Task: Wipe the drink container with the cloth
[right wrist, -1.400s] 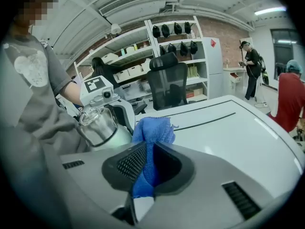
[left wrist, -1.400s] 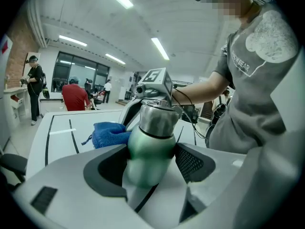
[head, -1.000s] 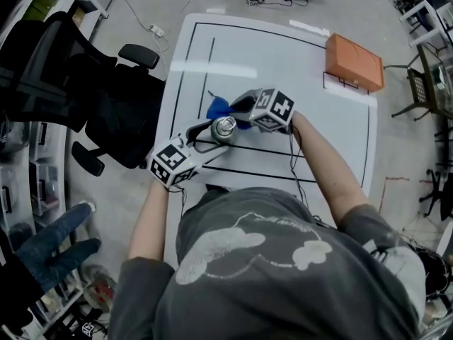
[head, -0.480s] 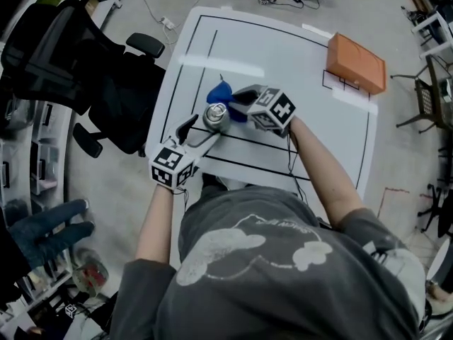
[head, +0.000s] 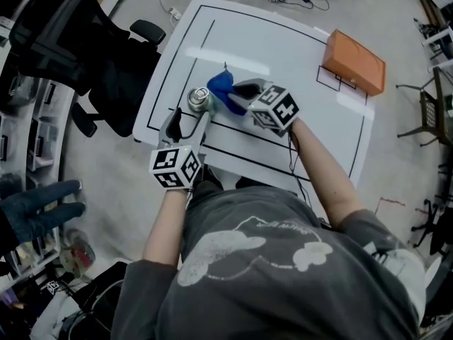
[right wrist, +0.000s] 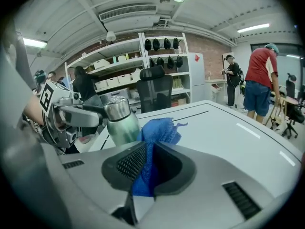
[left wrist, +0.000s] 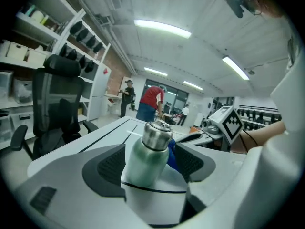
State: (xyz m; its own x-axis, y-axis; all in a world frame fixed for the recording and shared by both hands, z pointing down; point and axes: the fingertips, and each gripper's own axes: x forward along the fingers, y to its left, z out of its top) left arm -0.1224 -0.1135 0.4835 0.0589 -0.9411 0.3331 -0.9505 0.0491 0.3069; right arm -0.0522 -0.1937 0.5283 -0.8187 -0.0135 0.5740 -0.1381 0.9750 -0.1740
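Near the tabletop's (head: 283, 62) left edge, left tongs (head: 188, 115) grip the tilted drink container (head: 200, 99). Right tongs (right wrist: 148, 168) pinch the blue cloth (right wrist: 159, 130) just beside it. Best practice: steady the container, press cloth flat, stroke round its body.

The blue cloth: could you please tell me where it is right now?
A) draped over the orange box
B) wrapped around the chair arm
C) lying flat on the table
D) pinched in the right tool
D: the right gripper view shows the blue cloth clamped between the right tool's closed jaws.
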